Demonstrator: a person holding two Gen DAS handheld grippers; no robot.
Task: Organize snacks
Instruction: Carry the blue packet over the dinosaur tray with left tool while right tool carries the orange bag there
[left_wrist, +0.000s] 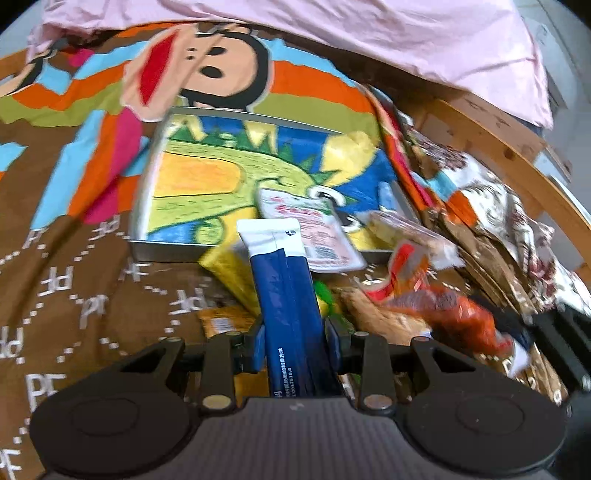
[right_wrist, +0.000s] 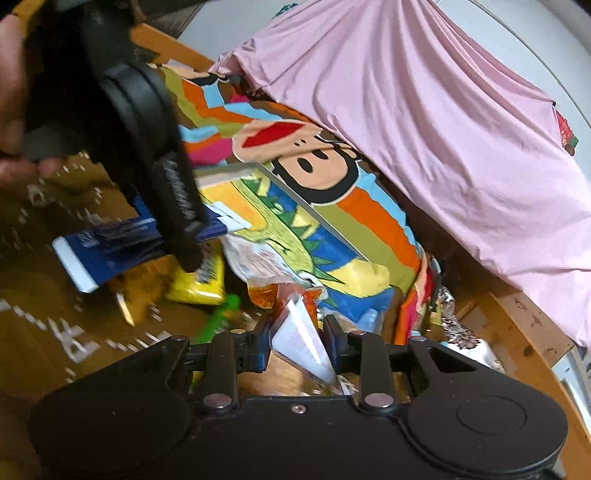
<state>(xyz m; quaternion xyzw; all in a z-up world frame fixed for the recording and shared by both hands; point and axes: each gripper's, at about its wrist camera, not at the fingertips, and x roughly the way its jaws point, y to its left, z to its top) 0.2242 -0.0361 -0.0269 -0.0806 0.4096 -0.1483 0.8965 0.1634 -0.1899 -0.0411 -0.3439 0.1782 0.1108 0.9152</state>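
My left gripper (left_wrist: 295, 343) is shut on a long blue snack packet with white ends (left_wrist: 284, 288), held above a pile of snacks just before the dinosaur-print tray (left_wrist: 177, 177). In the right wrist view the same blue packet (right_wrist: 122, 243) sits in the left gripper (right_wrist: 192, 236). My right gripper (right_wrist: 297, 345) is shut on a clear and orange snack packet (right_wrist: 299, 332). A pink-and-white packet (left_wrist: 310, 229) lies on the tray's front edge. A yellow packet (left_wrist: 232, 273) and an orange packet (left_wrist: 443, 314) lie in the pile.
A brown cartoon-print bedspread (left_wrist: 74, 295) covers the bed. A pink sheet (left_wrist: 369, 33) is bunched at the back. A wooden bed rail (left_wrist: 517, 166) and patterned cloth (left_wrist: 498, 206) run along the right. A green item (right_wrist: 221, 314) lies by the yellow packet (right_wrist: 195, 288).
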